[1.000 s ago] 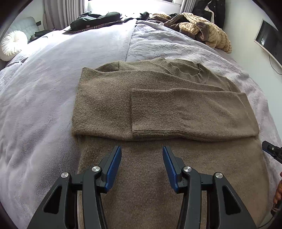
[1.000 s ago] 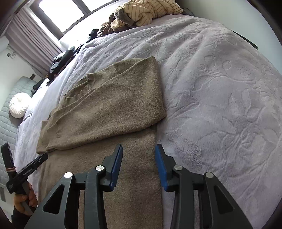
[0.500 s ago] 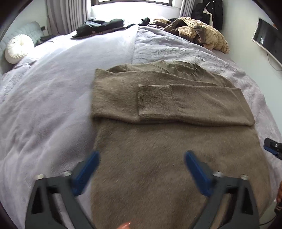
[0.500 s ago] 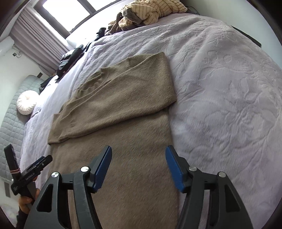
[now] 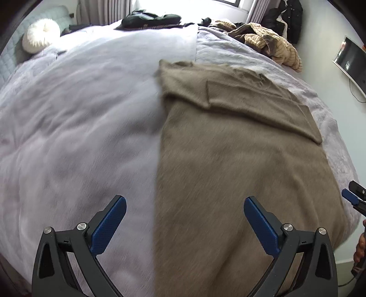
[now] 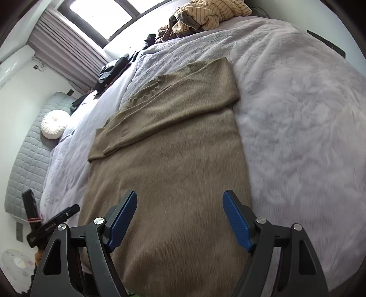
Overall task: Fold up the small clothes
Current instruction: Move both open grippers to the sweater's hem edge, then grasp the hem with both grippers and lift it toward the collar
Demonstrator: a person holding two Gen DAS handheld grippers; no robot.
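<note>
In the left wrist view, over the near edge of the bed [image 5: 80, 128], I hold the left gripper [image 5: 184, 219] with its fingers [image 5: 107, 225] spread as wide as they go and nothing between them, straddling the left side edge of the brown sweater [image 5: 240, 160]; I judge that this sets me up to take the near hem. The sweater lies flat on the pale lilac bedspread, its sleeves already laid across the chest in a band, so the body reads as a long soft rectangle of fuzzy knit, ribbed at the cuff. In the right wrist view, the right gripper [image 6: 180, 219] hovers over the sweater's lower right part, fingers [image 6: 236, 225] opening and empty, the right one near the garment's right side edge. The plush, embossed bedspread looks grippy enough to keep the knit from sliding. A heap of striped clothes [image 6: 205, 13] waits at the far end.
</note>
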